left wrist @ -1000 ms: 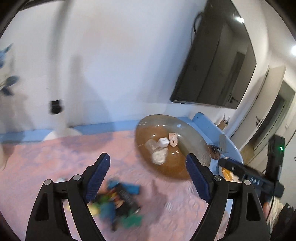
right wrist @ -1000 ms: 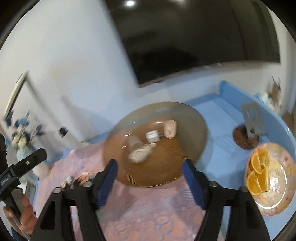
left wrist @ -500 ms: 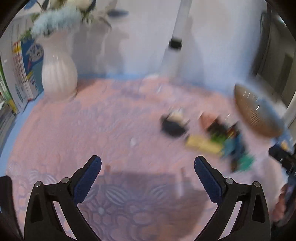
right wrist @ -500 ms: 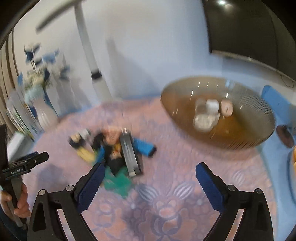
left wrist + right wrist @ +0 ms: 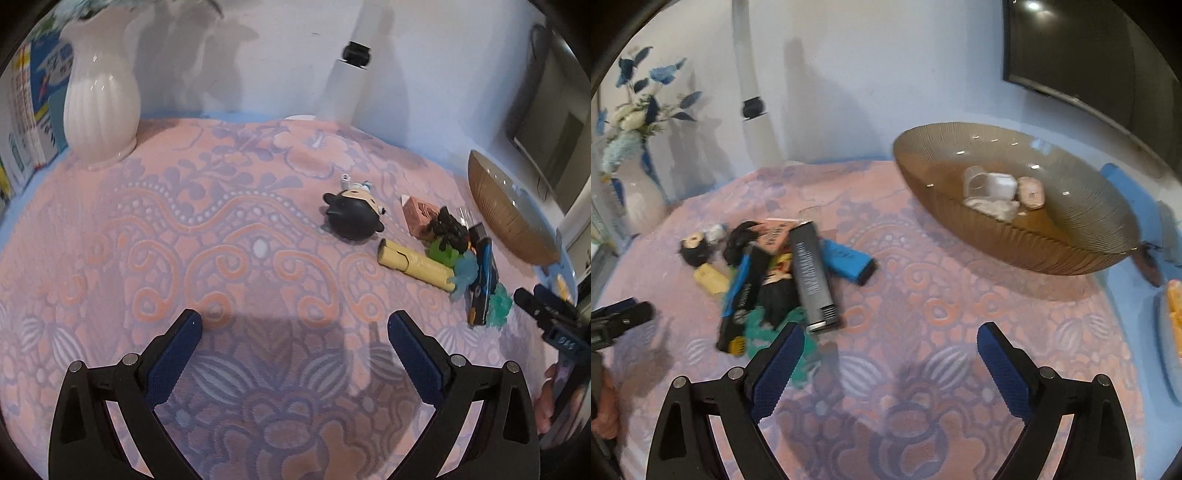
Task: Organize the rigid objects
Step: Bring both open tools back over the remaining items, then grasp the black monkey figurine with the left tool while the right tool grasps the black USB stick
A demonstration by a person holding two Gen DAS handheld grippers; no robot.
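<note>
While a few pieces already sit in the brown bowl [image 5: 1015, 206] (a clear cup, a white block, a tan round piece and something pale and crumpled), most of the job is open, judging by the pile [image 5: 783, 273] left on the pink cloth of the worktop [image 5: 942, 314].

Pile contents, right wrist view: grey-black rectangular bar [image 5: 812, 275] on top, blue block [image 5: 847, 261] at its 3 o'clock, black-and-blue marker [image 5: 740, 295] at 9 o'clock, teal piece under the near end. Left wrist view adds a black round-headed figure [image 5: 352, 218] lying apart at the pile's 10 o'clock, a yellow tube [image 5: 415, 266] and a pink carton [image 5: 419, 219].

Bowl is at 1 o'clock from the right gripper [image 5: 890, 365], well apart from the pile at 10–11 o'clock.

Left gripper [image 5: 295, 349]: jaws wide, nothing between them, over bare cloth; pile at its 2 o'clock. Right gripper: jaws wide, empty, left finger close to the pile's near edge.

My estimate: roughly a third done at best. No grasp begun. Stacked items look likely to shift when one is pulled.
</note>
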